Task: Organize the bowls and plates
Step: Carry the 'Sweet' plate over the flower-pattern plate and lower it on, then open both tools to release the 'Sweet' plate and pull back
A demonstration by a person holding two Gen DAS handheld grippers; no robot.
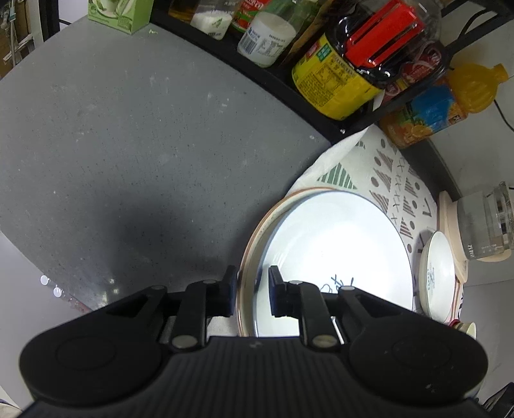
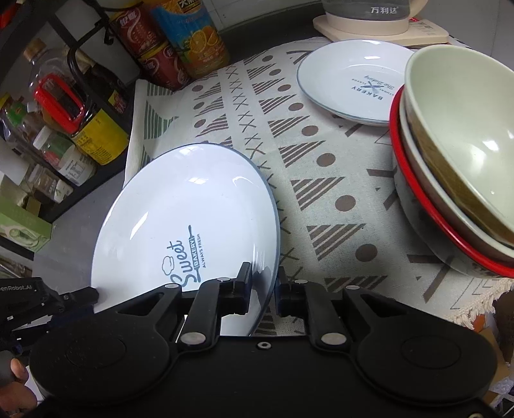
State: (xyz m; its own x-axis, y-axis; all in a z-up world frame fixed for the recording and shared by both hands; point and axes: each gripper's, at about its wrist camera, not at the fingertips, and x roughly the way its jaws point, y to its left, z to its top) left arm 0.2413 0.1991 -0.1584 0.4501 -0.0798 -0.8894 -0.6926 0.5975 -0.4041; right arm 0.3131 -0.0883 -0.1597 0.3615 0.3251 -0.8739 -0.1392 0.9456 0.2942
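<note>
A large white "Sweet Bakery" plate (image 2: pixel 180 209) is tilted above the patterned cloth (image 2: pixel 321 180). My right gripper (image 2: pixel 264 289) straddles its right rim, one finger on each face. My left gripper (image 1: pixel 250 292) straddles the opposite rim of the same plate (image 1: pixel 337 250), which sits on a brown-rimmed plate (image 1: pixel 257 231); it shows at the left edge of the right wrist view (image 2: pixel 64 299). A smaller white bakery plate (image 2: pixel 350 80) lies at the back of the cloth. A stack of bowls (image 2: pixel 456 167), red-rimmed at the bottom, stands at the right.
A black shelf rack (image 1: pixel 289 83) with sauce bottles and jars runs along the back. Juice and drink bottles (image 2: pixel 192 38) stand beside it. A kettle on a cream base (image 2: pixel 379 22) is at the back. Grey countertop (image 1: pixel 128 144) lies left of the cloth.
</note>
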